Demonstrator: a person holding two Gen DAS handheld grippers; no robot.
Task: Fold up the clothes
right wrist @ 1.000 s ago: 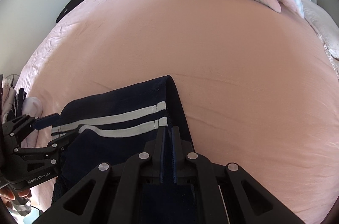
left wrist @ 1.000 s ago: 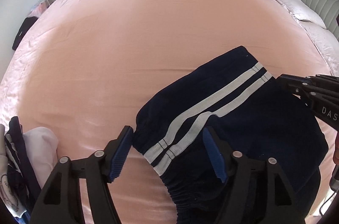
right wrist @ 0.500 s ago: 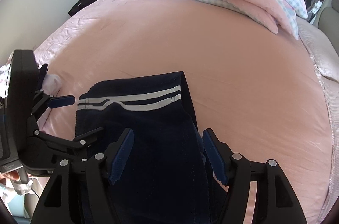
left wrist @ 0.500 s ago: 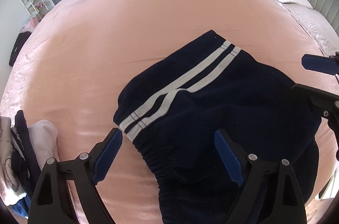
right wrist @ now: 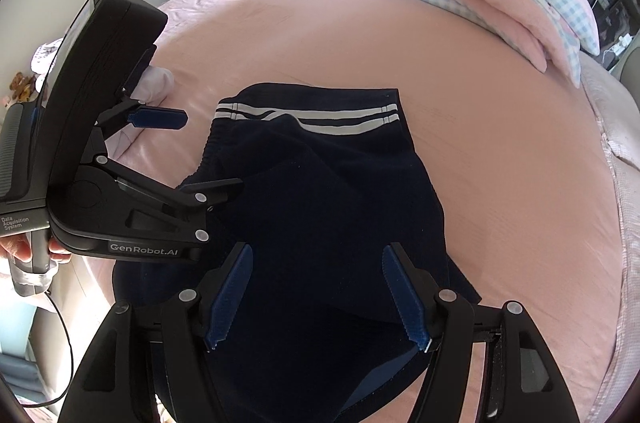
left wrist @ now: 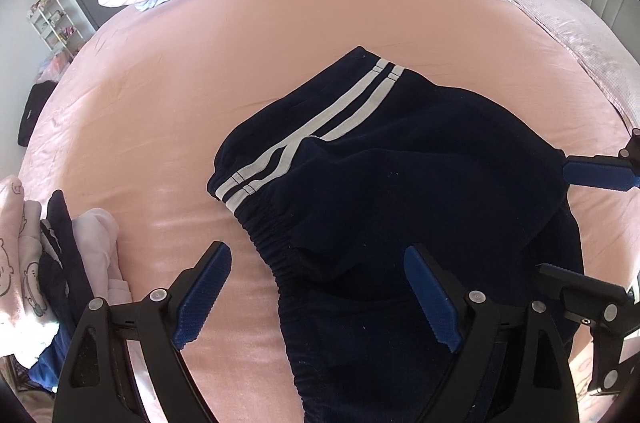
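Two pairs of tongs hung above one dark navy garment [left wrist: 400, 191], shorts or trousers with twin white side stripes, which lay folded over itself near the middle of the pink bed [left wrist: 200, 71]. The likeliest trouble, as I judge it, was the loose top layer: it sat humped rather than flat, and a careless next pinch could catch only that layer and drag the fold open, or bunch the elastic waistband [left wrist: 272, 243] toward the pile of other clothes [left wrist: 60, 255] at the bed's edge. The left tongs [left wrist: 320, 299] stood wide apart, released, one pad over bare sheet and the other over the cloth, pressing on nothing. The right tongs [right wrist: 316, 295] were likewise open and empty, their blue pads spread over the navy fabric without gripping it. A hand [right wrist: 24, 247] held the left tool's grip at the edge of the right view.
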